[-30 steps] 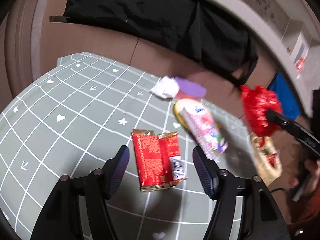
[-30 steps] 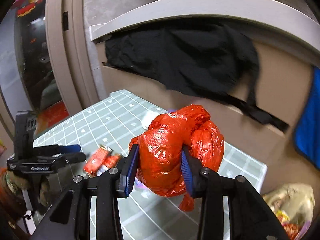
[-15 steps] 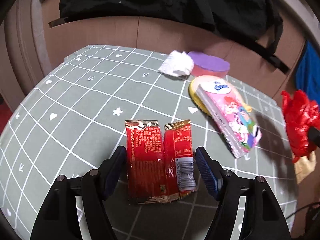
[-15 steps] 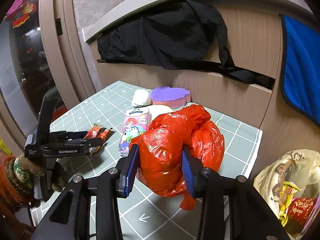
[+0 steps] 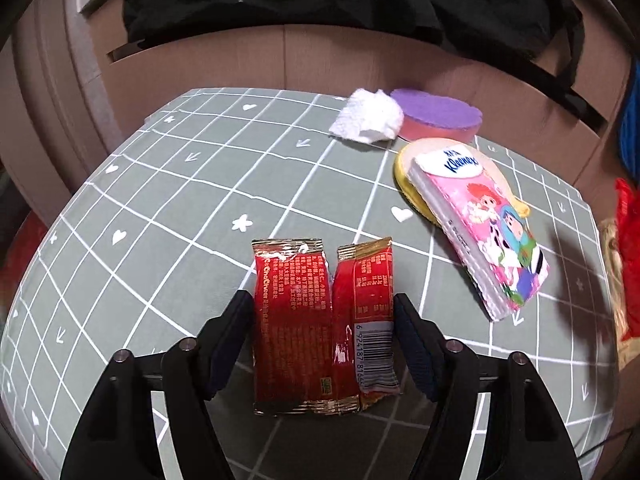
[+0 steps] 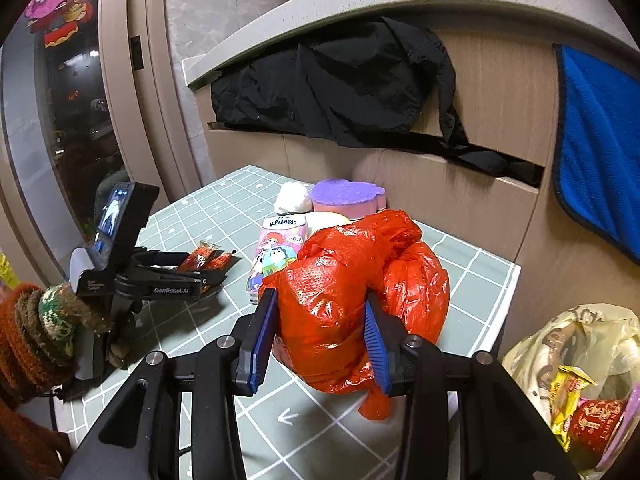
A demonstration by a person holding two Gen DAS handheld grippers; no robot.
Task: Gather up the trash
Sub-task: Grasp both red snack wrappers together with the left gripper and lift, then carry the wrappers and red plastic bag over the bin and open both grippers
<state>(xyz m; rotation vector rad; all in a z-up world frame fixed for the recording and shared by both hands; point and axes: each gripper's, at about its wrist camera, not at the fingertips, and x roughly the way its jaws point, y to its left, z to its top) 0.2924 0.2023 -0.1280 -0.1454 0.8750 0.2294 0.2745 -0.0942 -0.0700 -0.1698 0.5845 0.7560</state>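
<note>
The table (image 5: 168,184), covered in a grey-green grid cloth with white hearts and stars, filled most of both views, set against a wooden wall with a black garment (image 6: 340,92) and a blue towel (image 6: 592,140) hanging over it. Beside the table's far edge a pale plastic bag (image 6: 572,364) sat holding yellow and red wrappers, seemingly the collection point.

The right gripper (image 6: 320,340) was clamped on a crumpled red plastic bag (image 6: 352,288), held over the table; its hold looked the same as a second earlier, though the view had swung toward the pale bag.

On the cloth lay a pink tissue pack (image 5: 480,236) on a yellow piece, with a purple sponge (image 5: 436,116) and a white wad (image 5: 368,120) behind it.

The left gripper (image 5: 324,332) had changed most. A second ago it hung back from the torn red snack wrapper (image 5: 320,320); now it had come down over it, and the jaws had just been closing, with the wrapper lying flat between them. The pads stood at the wrapper's edges, about touching, without visibly squeezing it. The pickup therefore seemed imminent but not yet made.
</note>
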